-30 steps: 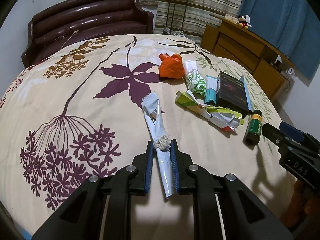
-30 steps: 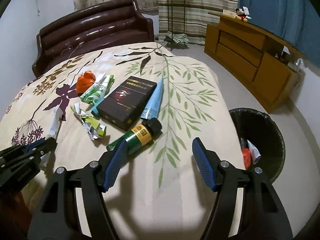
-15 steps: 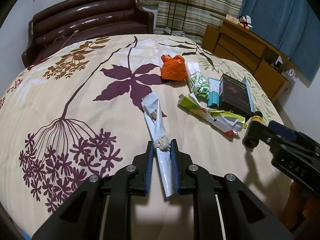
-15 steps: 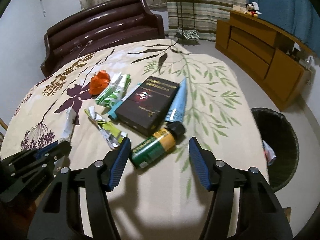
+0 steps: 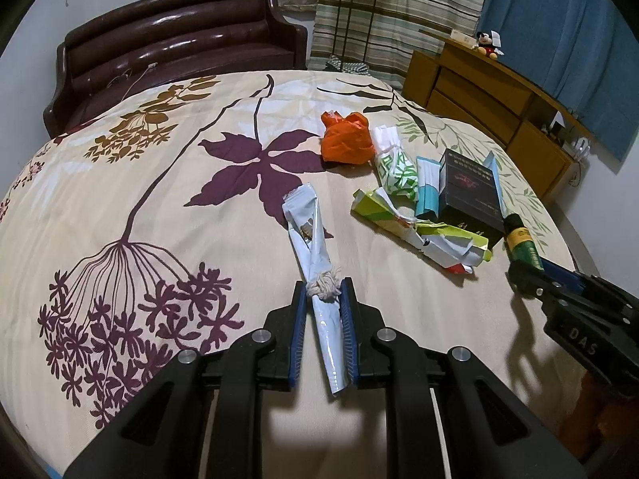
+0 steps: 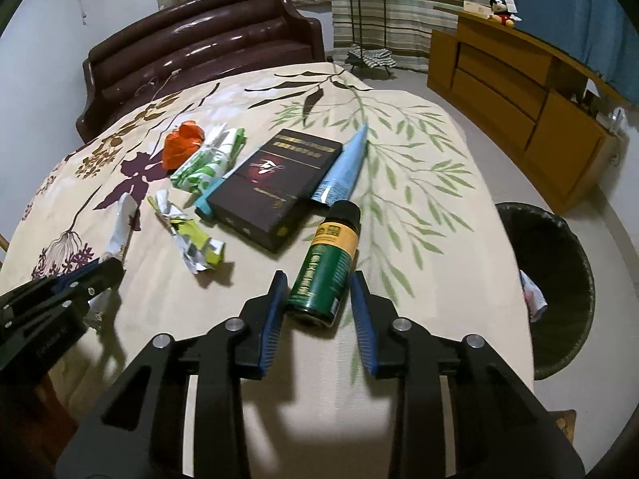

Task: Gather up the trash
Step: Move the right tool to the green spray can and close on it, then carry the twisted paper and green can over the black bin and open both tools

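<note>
On the flowered bedspread (image 6: 419, 183), right hand-held gripper (image 6: 317, 299) closing around the base of a green spray can (image 6: 325, 267) lying cap-away toward 12 o'clock, pads flanking it with slivers of gap on both sides, not yet pressing. Left hand-held gripper (image 5: 322, 331) clamped narrow on a pale blue wrapper tied with string (image 5: 315, 255). Best finished by squeezing square across the can's round body, low near the base, so it cannot roll or squirt forward, then lifting clear before swinging to the black bin (image 6: 555, 279) at 3 o'clock beside the bed. Left to gather at 10 to 11 o'clock: dark box (image 6: 275, 183), blue tube (image 6: 345, 167), crumpled green wrapper (image 6: 191, 239), orange bag (image 6: 181, 147). Compared with a second ago: right jaws far narrower and moved up around the can, formerly off to their left; left grip unchanged.
</note>
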Tool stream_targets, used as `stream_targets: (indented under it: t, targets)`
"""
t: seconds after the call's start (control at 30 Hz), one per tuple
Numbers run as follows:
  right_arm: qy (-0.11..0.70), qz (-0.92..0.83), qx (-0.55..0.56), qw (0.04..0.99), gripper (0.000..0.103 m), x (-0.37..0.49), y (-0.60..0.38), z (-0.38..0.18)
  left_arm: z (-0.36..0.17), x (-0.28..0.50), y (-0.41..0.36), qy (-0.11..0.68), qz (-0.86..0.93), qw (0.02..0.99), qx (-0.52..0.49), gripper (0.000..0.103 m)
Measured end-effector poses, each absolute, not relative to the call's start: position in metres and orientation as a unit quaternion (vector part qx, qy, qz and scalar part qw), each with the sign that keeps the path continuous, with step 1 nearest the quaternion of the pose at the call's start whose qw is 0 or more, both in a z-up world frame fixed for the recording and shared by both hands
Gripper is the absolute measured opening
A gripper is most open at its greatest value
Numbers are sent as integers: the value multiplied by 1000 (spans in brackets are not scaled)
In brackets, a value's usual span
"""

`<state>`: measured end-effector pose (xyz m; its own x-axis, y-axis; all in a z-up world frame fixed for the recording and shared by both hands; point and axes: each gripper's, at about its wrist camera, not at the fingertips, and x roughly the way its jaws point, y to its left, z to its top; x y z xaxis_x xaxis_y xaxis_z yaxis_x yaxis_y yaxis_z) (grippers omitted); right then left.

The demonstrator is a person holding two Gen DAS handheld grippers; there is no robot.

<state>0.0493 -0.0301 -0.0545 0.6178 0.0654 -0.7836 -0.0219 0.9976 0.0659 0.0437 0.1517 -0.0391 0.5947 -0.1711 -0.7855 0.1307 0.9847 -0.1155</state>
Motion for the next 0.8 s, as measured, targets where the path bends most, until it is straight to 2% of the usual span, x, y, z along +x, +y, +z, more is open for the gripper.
stream_targets:
  t: [0.43,0.5,0.57,0.8]
  targets:
    - [429,24,32,902,35,61,-36,-52,-38,50,152,440,-79,894,-24,18]
    - [428,23,28,903,32,62,-37,-52,-38,49,152,440,-79,894,-24,18]
    - [431,29,27,902,24,63,-37,-53,-38,49,152,440,-79,894,-24,18]
    - [428,41,22,903,23,58,-38,-53,-38,53,153,434,-77,898,-18,18]
